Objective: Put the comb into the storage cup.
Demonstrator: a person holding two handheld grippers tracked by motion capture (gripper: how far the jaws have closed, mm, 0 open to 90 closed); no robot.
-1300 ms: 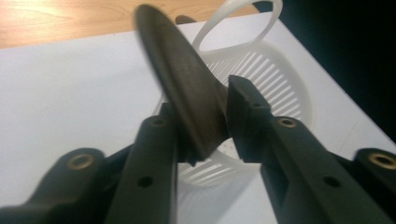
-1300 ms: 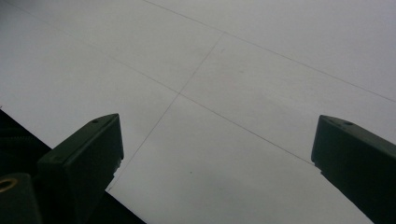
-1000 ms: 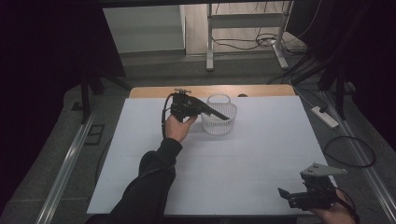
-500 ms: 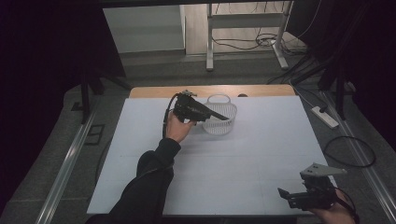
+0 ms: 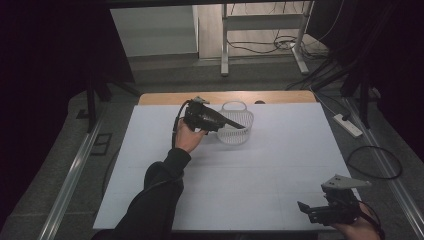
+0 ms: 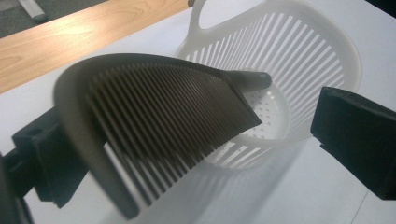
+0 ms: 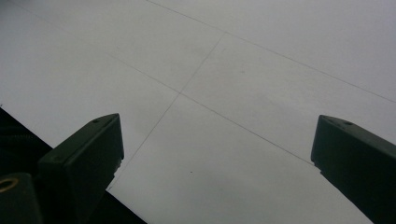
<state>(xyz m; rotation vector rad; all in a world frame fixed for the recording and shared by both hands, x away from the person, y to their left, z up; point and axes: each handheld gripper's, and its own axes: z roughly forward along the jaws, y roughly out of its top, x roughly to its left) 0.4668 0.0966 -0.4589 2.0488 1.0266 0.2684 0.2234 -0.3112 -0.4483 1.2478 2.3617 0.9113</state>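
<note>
The left gripper is held above the far part of the white counter, at about 11 o'clock from the counter's middle. Its jaws stand spread wide and have just been opening. A dark comb lies between them: it leans against the left jaw, and the right jaw is well apart from it, so nothing is pinched. The tip of the comb reaches over the rim of a white slotted basket, which stands on the counter just beside the gripper, toward 3 o'clock from the hand.

The right gripper rests near the counter's front edge at about 5 o'clock, well apart from the basket. Its jaws are also spread, with only the bare counter surface between them.

Around the counter, a strip of wooden tabletop shows at 12 o'clock, behind the white sheet. On the floor at 3 o'clock there is a white power strip and a loop of black cable. The legs of a metal frame stand farther back. Nothing stands between the comb and the basket.

I can read no brand, label or writing on any thing.

The left gripper view shows the fine teeth of the comb, the small holes in the basket's bottom and its loop handle; in the high view the comb is only a thin dark line. The right gripper view shows faint straight lines crossing on the counter surface.
</note>
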